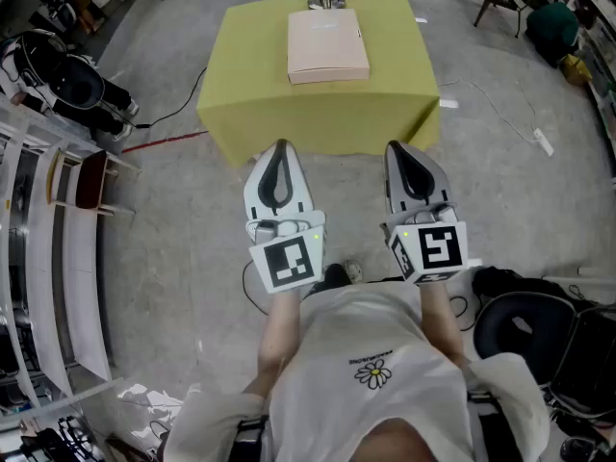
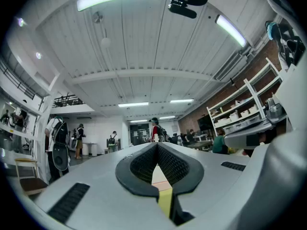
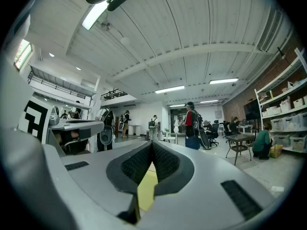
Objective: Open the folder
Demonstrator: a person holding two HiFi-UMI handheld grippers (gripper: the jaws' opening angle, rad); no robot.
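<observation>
A bench [image 1: 318, 114] draped in yellow-green cloth stands on a grey concrete floor [image 1: 173, 219]. The folder [image 1: 327, 44], pale pink and closed, lies flat on the far half of the cloth, with the metal foot of a stand [image 1: 326, 2] just behind it. White racks [image 1: 53, 248] and a chair with a dark red seat [image 1: 91, 179] line the left side of the floor; a white power strip [image 1: 544, 142] lies well off to the right. The gripper views show a large hall with a white panelled ceiling [image 2: 144, 42], strip lights, open shelves [image 2: 242, 111] against a brick wall, and people [image 3: 191, 123] standing far back.

The left gripper [image 1: 281, 148] and right gripper [image 1: 396, 149] are held side by side over the floor, short of the bench's near edge and pointing towards it. Each has its jaws fully together, tips meeting, with nothing between them. Neither touches the cloth or the folder, which is well ahead of both.
</observation>
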